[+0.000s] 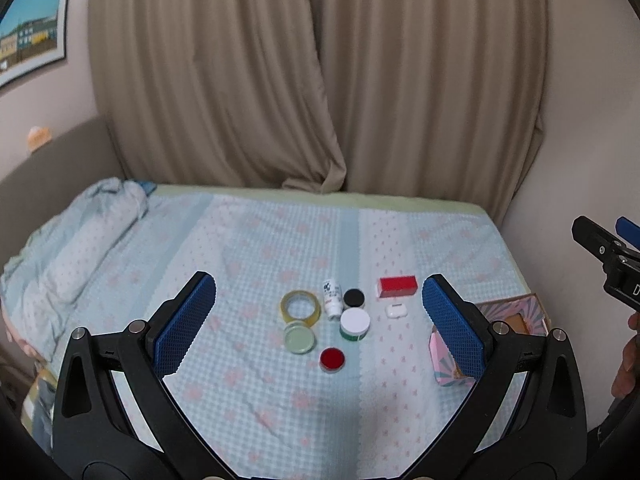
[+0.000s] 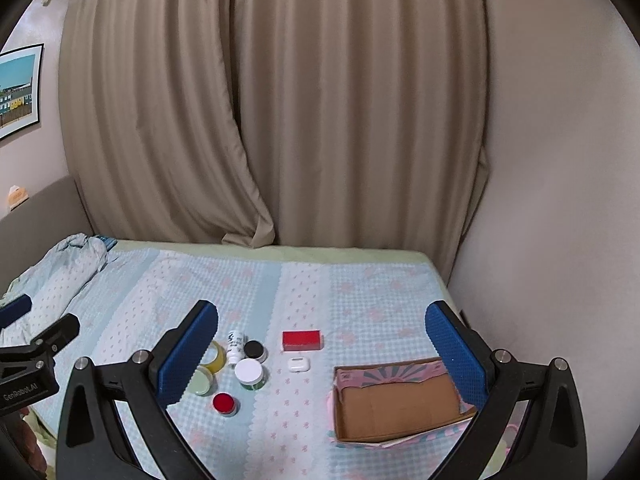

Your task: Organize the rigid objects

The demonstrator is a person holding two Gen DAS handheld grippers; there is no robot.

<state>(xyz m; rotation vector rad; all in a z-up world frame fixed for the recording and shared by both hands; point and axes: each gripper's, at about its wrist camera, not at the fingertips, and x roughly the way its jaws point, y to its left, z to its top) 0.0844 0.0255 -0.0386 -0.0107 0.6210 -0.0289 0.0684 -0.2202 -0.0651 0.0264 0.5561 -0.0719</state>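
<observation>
Left gripper (image 1: 319,320) wide open, empty, above bed (image 1: 260,240). Right gripper (image 2: 322,350) likewise spread wide, holding nothing. Small items clustered mid-bed — tape roll (image 1: 300,309), white bottle (image 1: 331,298) lying down, black lid (image 1: 354,298), white-lidded jar (image 1: 355,323), green lid (image 1: 299,340), red lid (image 1: 332,359). Red box (image 2: 302,340) and earbud case (image 2: 299,364) just right of them. Cardboard box (image 2: 400,404) open, at bed's right side — nothing inside.

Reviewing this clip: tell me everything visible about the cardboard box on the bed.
The cardboard box is a shallow, open-topped tray with a plain brown inside and pink-and-teal sunburst print on its walls and raised back flap. It looks like thin printed card and holds nothing. It sits flat on the checked bedspread, on the right, apart from the small items. The right hand-held gripper is open above it, not touching.
</observation>
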